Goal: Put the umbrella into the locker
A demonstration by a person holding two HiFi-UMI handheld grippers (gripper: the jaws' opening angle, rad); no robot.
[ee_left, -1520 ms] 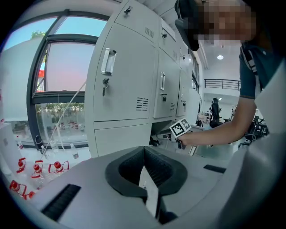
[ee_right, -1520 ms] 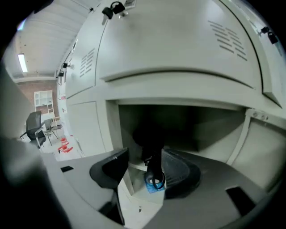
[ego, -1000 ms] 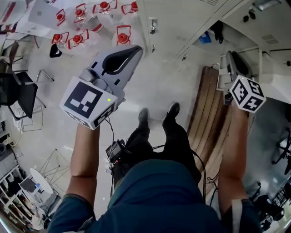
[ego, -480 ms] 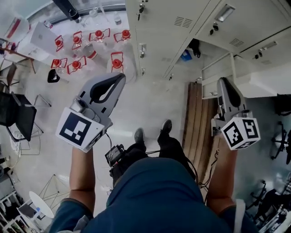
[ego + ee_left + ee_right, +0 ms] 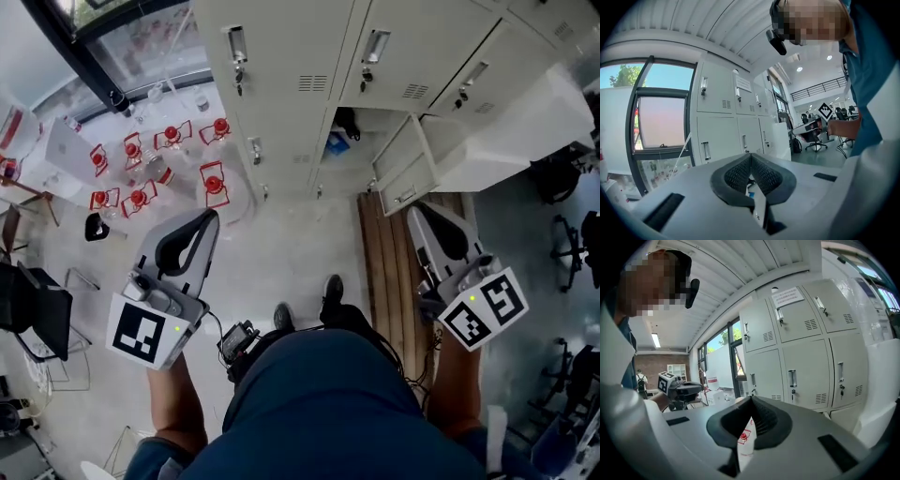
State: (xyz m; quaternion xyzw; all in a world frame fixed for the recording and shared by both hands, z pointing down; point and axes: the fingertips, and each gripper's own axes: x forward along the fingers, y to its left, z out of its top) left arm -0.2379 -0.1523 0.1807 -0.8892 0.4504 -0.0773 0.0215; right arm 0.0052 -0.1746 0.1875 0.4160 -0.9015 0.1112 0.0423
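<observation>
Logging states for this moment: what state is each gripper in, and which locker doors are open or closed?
left gripper: shut, nothing between the jaws
right gripper: has just been closing, now shut, nothing between the jaws
lower locker door: swung open
upper locker doors: closed

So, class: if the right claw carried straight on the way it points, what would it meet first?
Probably a closed lower locker door; nothing shows between the right claw and it, though depth is unclear.

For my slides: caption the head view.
Facing lockers, one low door open, a person holds the left gripper shut and the right gripper just closed, both empty.
</observation>
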